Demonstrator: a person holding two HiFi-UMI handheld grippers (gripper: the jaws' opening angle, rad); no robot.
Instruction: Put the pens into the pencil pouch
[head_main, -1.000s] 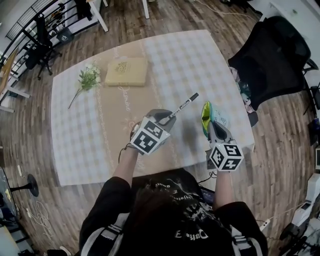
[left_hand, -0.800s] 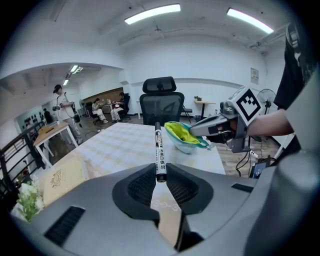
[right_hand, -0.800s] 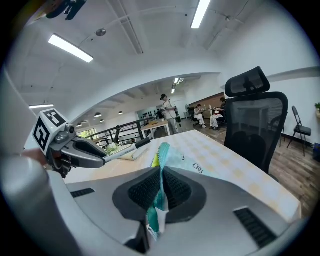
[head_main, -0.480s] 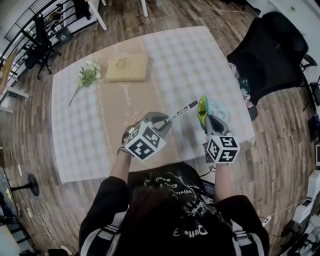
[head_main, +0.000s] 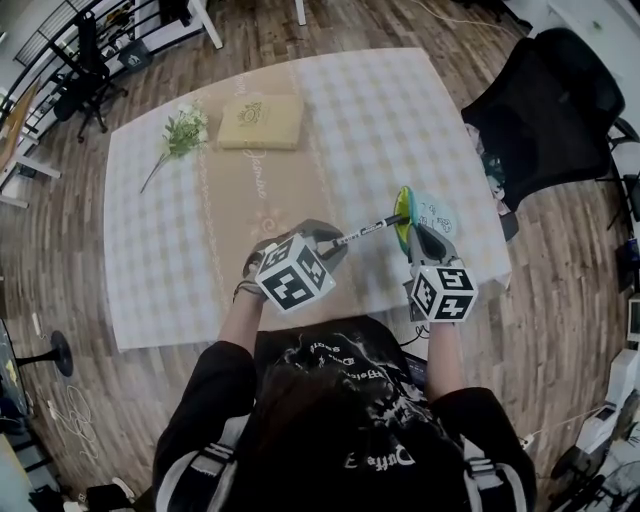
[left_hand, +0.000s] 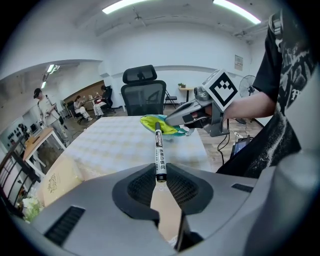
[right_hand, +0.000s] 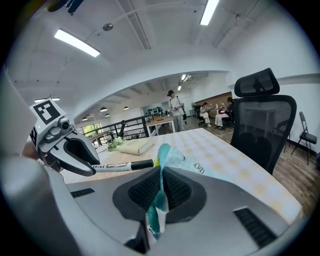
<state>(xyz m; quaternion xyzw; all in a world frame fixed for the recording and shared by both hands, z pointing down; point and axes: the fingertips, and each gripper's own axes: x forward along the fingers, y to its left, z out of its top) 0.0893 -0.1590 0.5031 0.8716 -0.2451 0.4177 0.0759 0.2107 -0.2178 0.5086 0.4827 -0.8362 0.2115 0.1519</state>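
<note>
My left gripper (head_main: 327, 240) is shut on the back end of a white marker pen (head_main: 365, 230) with a black cap. The pen points right, and its cap reaches the open mouth of the teal pencil pouch (head_main: 405, 213) with yellow-green lining. My right gripper (head_main: 420, 240) is shut on the pouch's near edge and holds it upright above the table's right side. In the left gripper view the pen (left_hand: 159, 147) runs from the left gripper (left_hand: 160, 181) to the pouch (left_hand: 156, 125). In the right gripper view the pouch fabric (right_hand: 172, 156) sits pinched in the right gripper (right_hand: 161, 192), with the pen (right_hand: 120, 166) coming in from the left.
A table with a checked cloth (head_main: 170, 240) carries a beige box (head_main: 258, 121) and a flower sprig (head_main: 181, 135) at the far left. A black office chair (head_main: 545, 100) stands past the table's right edge. The near edge lies just below both grippers.
My left gripper has carried the pen rightward and rolled, so the cap went from above-left of the pouch to its mouth. The right gripper and pouch barely shifted.
</note>
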